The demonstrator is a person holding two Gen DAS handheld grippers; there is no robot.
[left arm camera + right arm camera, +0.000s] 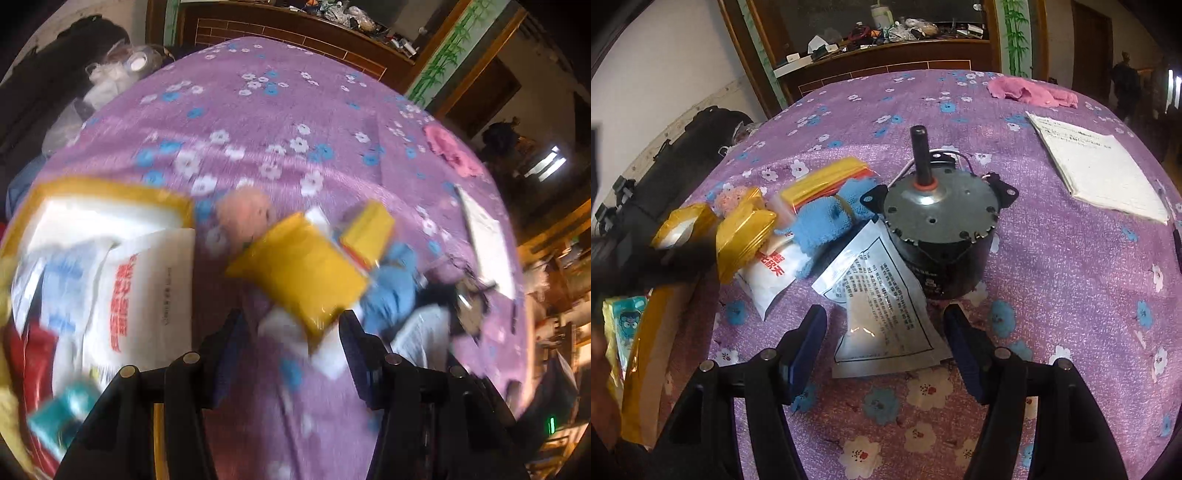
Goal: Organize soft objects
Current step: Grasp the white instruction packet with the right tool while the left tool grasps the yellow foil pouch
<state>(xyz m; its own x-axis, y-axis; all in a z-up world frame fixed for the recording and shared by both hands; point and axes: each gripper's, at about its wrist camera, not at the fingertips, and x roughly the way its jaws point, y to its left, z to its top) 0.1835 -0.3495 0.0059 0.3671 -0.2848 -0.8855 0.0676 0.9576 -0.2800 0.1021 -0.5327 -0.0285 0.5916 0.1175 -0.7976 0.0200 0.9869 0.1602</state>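
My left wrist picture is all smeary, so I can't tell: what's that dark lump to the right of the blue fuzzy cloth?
Observer: It's an electric motor, standing with its black shaft pointing up.
Operator: Is anything lying in front of it?
Observer: Yes, a flat white pouch with black printing, one corner against the motor's base.
Operator: Is the right tool holding that pouch?
Observer: No. The right tool is open, its fingers on either side of the pouch without pressing it.
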